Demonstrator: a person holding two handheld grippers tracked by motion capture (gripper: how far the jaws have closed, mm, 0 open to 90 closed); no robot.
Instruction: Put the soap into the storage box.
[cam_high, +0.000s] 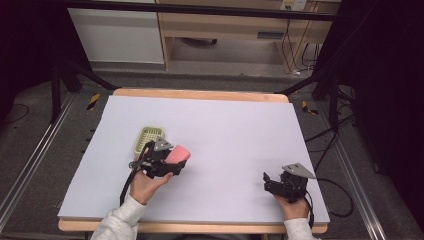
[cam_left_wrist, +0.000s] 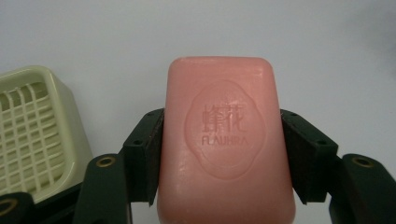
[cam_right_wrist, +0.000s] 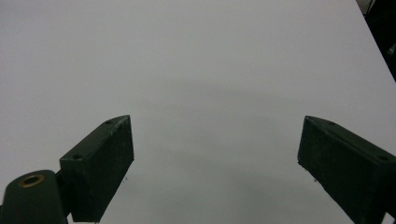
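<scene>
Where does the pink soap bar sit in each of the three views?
High view: the pink soap bar lies left of centre, clamped in the left claw, just right of the green soap dish.
Left gripper view: it sits in the centre, pressed between both black jaws.
Right gripper view: not in it.
Shared landmark: the green soap dish, at the left edge of the left gripper view.

The soap (cam_left_wrist: 226, 144) looked waxy and smooth, faintly glossy, with an embossed stamp. Just left of the soap, the tray (cam_left_wrist: 32, 135) was matt plastic with a gridded floor. The soap's jaws looked matt black. The table (cam_high: 235, 130) was matt.
</scene>
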